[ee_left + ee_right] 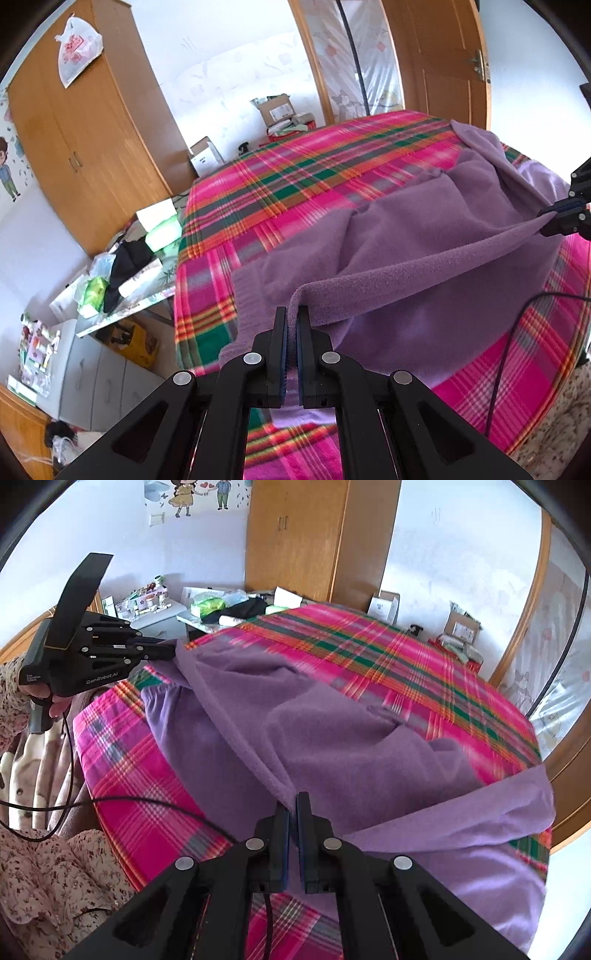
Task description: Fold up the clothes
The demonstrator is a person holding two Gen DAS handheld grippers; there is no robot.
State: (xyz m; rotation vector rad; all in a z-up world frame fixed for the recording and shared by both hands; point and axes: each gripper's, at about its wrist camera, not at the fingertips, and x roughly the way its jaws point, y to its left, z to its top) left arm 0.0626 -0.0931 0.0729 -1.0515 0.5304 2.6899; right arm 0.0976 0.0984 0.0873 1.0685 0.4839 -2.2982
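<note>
A purple fleece garment lies spread on a bed with a pink plaid cover. My left gripper is shut on one corner of its lifted edge. My right gripper is shut on the other corner of the purple garment. The edge stretches taut between the two, above the rest of the cloth. In the right wrist view the left gripper shows at the left, pinching the cloth. In the left wrist view the right gripper shows at the right edge, pinching it too.
A wooden wardrobe and a cluttered side table stand left of the bed. Cardboard boxes sit on the floor beyond it, and a wooden door behind. A black cable crosses the cover. A person's floral sleeve is at the lower left.
</note>
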